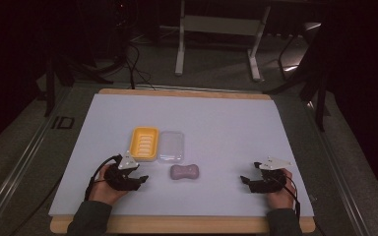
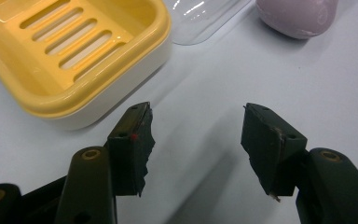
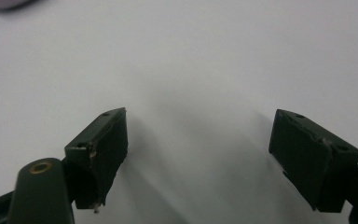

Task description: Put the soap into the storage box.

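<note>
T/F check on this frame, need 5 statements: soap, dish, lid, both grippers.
1. The purple soap lies inside the yellow soap dish. False: it lies on the table, in front of the dish.
2. The clear lid lies right beside the dish. True.
3. The left gripper grips the dish. False: its jaws stand open with nothing between them.
4. The right gripper is open over bare table. True.
5. The lid covers the dish. False: the dish is uncovered, its slotted floor showing.
</note>
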`<state>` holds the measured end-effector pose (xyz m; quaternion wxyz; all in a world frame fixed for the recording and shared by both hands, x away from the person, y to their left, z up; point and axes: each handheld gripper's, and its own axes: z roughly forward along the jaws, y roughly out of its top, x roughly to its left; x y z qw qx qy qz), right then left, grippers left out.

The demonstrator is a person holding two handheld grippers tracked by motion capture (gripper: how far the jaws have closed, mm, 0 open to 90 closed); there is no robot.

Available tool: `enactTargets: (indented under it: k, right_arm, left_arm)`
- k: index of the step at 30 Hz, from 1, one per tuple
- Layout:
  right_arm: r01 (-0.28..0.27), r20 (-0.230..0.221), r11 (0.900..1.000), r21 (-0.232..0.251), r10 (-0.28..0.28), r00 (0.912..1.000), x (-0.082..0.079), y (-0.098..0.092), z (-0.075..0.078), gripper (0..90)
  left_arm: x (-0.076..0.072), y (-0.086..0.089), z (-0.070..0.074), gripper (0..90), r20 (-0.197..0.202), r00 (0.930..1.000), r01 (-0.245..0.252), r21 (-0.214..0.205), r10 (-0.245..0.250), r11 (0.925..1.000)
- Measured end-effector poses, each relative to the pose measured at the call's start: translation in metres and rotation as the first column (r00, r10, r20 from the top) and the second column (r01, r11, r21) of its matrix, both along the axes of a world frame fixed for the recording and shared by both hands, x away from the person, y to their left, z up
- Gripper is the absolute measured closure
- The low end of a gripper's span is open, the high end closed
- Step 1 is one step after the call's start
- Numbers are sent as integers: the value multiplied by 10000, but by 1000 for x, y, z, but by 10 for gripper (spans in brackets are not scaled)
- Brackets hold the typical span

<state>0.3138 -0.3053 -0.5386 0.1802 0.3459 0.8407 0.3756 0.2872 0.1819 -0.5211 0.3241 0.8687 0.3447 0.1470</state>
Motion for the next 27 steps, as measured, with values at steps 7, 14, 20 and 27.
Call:
enactTargets:
  k: [7,14,20,27]
  right_arm:
    - [-8,296,9987,503,-7,9996,-3,-5,2,192]
    - [-61,331,9986,524,44,9994,-3,-5,2,191]
    - [-134,336,9987,494,118,9994,-4,-4,1,192]
    - [-131,366,9986,505,112,9993,-4,-5,2,210]
  left_arm:
    - [3,-3,4,439,-180,9994,293,-28,-294,9996]
    - [6,-8,8,439,-245,9980,580,213,-575,9981]
    - [9,-15,11,439,-242,9962,854,517,-842,9950]
    - [13,-25,17,439,-299,9928,1187,993,-1163,9879]
